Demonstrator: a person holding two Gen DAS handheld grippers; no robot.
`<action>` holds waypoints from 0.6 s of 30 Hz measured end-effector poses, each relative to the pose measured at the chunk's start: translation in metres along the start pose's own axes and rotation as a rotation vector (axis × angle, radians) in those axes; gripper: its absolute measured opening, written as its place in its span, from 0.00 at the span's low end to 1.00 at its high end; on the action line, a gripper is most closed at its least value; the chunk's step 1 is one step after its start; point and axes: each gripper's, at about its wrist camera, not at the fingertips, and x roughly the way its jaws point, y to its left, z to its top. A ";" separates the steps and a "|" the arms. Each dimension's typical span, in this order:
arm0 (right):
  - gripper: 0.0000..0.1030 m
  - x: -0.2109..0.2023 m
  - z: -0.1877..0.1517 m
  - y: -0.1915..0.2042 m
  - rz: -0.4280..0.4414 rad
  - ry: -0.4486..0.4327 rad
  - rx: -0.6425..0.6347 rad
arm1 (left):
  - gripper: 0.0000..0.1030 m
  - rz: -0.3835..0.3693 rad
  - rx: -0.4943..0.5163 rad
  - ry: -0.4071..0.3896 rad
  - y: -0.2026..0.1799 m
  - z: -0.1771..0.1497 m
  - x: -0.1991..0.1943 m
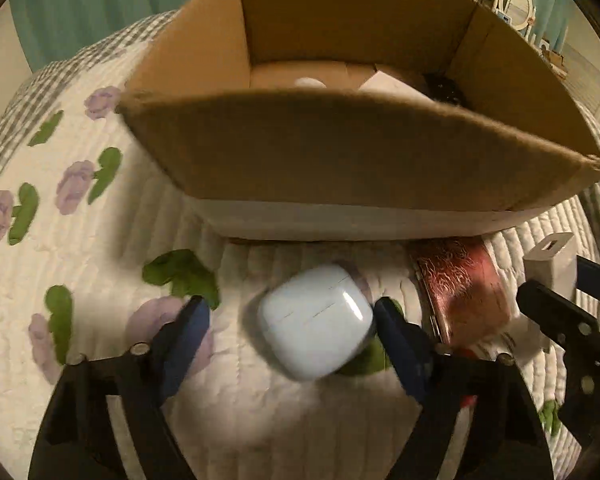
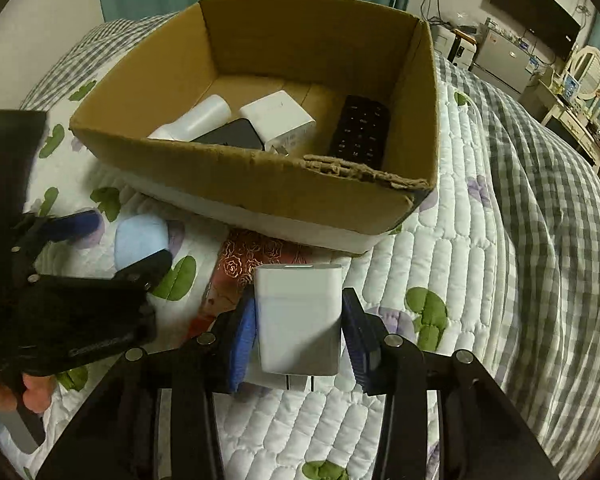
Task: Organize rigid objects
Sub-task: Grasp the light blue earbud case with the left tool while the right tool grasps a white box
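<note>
The earbud case [image 1: 316, 322] is a small, glossy, pale blue-white shell with rounded corners and a thin lid seam. It lies on the quilt [image 1: 100, 240] between the fingers of the left gripper [image 1: 292, 332]. The right pad touches or nearly touches its side, while the left pad stands clear of it, so the jaws are apart and not clamped. The picture is blurred here. This gripper points forward and downward toward the near wall of the box [image 1: 340, 152], which stands just beyond the case. In the right wrist view the left gripper [image 2: 128, 236] reaches in from the left, a hand [image 2: 32, 394] below it, its fingers either side of the case [image 2: 140, 236].

The charger [image 2: 298, 316] is a white, smooth block with rounded edges; its two metal prongs point back toward the camera. The right gripper [image 2: 300, 332] points forward over the quilt [image 2: 480, 260], and its blue pads sit against the charger's two sides, the jaws closed on it. Just beyond the charger's far end lies a red wallet [image 2: 244, 264] with a rose pattern, and past that the box [image 2: 260, 184]. Inside it lie a white cylinder [image 2: 200, 118], a dark flat device [image 2: 232, 134], a white adapter [image 2: 278, 120] and a black remote [image 2: 360, 130].
</note>
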 end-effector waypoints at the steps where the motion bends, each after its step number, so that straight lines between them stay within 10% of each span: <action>1: 0.39 0.000 0.000 -0.002 0.000 -0.004 0.004 | 0.70 0.004 0.007 -0.002 -0.003 -0.001 0.003; 5: 0.39 0.002 0.000 -0.005 -0.012 -0.008 0.005 | 0.57 -0.008 0.040 -0.015 -0.010 -0.004 0.000; 18: 0.39 -0.052 0.004 0.012 -0.029 -0.051 -0.016 | 0.57 -0.079 0.065 -0.057 0.009 -0.019 -0.083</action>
